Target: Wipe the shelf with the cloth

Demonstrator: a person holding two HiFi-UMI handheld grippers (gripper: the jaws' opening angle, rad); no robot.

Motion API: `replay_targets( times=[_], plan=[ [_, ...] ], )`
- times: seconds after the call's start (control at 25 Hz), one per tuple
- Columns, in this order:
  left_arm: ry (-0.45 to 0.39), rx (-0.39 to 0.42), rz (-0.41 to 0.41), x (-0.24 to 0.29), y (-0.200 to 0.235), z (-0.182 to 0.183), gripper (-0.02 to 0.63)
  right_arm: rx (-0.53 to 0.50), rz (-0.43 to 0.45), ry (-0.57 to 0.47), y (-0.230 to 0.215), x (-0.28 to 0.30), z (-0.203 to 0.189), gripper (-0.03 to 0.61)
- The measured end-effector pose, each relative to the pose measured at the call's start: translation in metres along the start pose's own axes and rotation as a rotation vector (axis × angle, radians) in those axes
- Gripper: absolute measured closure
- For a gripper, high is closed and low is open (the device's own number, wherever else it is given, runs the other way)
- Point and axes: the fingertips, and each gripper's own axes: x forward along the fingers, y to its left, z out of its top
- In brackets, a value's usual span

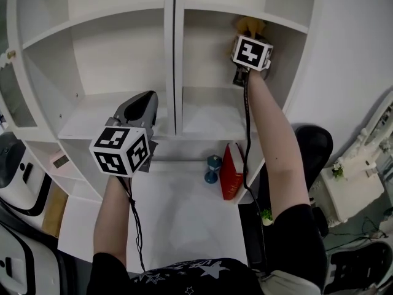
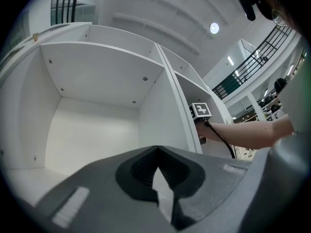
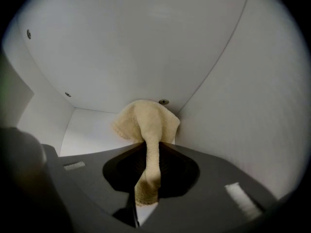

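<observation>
The white shelf unit fills the head view. My right gripper is shut on a pale yellow cloth, deep in the upper right compartment. The cloth bunches against the back right corner, just past the gripper's marker cube. My left gripper is shut with nothing between its jaws. It hovers in front of the middle left compartment, its marker cube low in the head view.
On the lower shelf board stand a small blue dumbbell and a red book at the right side. A vertical divider separates the left and right compartments. White equipment stands on the floor to the right.
</observation>
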Motion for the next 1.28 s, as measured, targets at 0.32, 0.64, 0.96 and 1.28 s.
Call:
replay_targets(
  times=[0.32,0.64,0.96,1.28],
  plan=[
    [-0.008,-0.009,-0.024,0.000,0.000,-0.001,0.611,0.039,-0.020,0.023,-0.001,-0.013,-0.006,0.499],
    [-0.020,-0.024,-0.042,-0.001,0.002,0.004,0.611,0.011,0.174,0.014,0.062,-0.046,-0.014,0.499],
    [-0.020,-0.024,-0.061,0.001,0.007,0.004,0.611,-0.063,0.341,0.005,0.129,-0.054,-0.028,0.499],
    [-0.006,-0.041,-0.057,0.007,0.018,-0.006,0.611,-0.110,0.422,0.019,0.167,-0.037,-0.047,0.499]
  ],
)
